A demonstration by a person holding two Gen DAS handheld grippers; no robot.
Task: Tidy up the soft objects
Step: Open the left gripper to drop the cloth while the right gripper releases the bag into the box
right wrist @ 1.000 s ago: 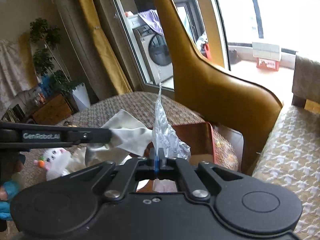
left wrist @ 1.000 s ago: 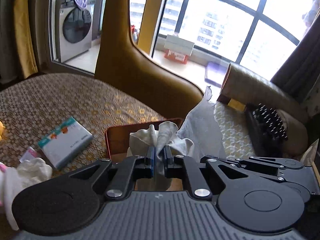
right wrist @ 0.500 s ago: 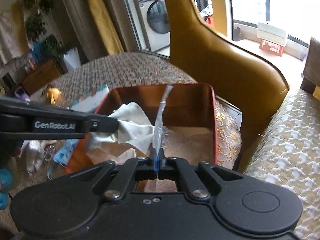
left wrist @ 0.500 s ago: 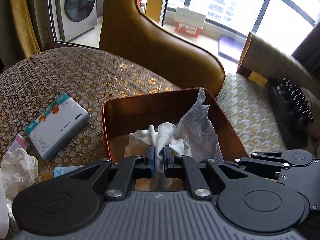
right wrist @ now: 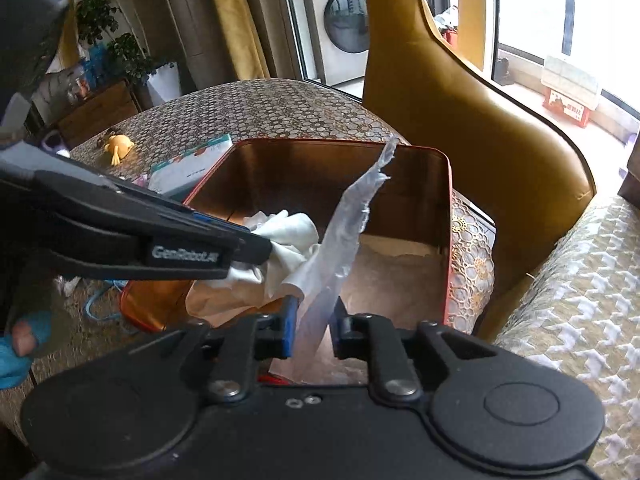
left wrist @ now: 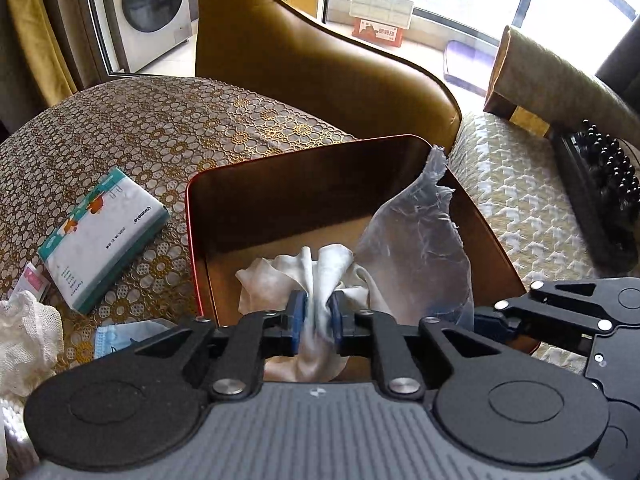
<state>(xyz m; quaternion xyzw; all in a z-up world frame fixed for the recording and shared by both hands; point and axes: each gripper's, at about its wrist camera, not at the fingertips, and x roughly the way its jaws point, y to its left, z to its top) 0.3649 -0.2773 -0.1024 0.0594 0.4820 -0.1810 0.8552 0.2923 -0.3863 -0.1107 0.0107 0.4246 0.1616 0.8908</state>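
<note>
White cloth (left wrist: 316, 276), crumpled, and a thin clear film (right wrist: 344, 236) now hang inside the red tin (left wrist: 192, 240). Both the left gripper (left wrist: 316, 320) and right gripper (right wrist: 314, 326) have just been opening; pads apparently slack around each.

The left hand-held gripper (left wrist: 316, 318) is matte black with blue pads (left wrist: 298, 316), silver screws and a ribbed grey body. The right hand-held gripper (right wrist: 313, 328) is all black, also blue-padded; white "GenRobot.AI" lettering (right wrist: 185, 255) marks the left one's side.
</note>
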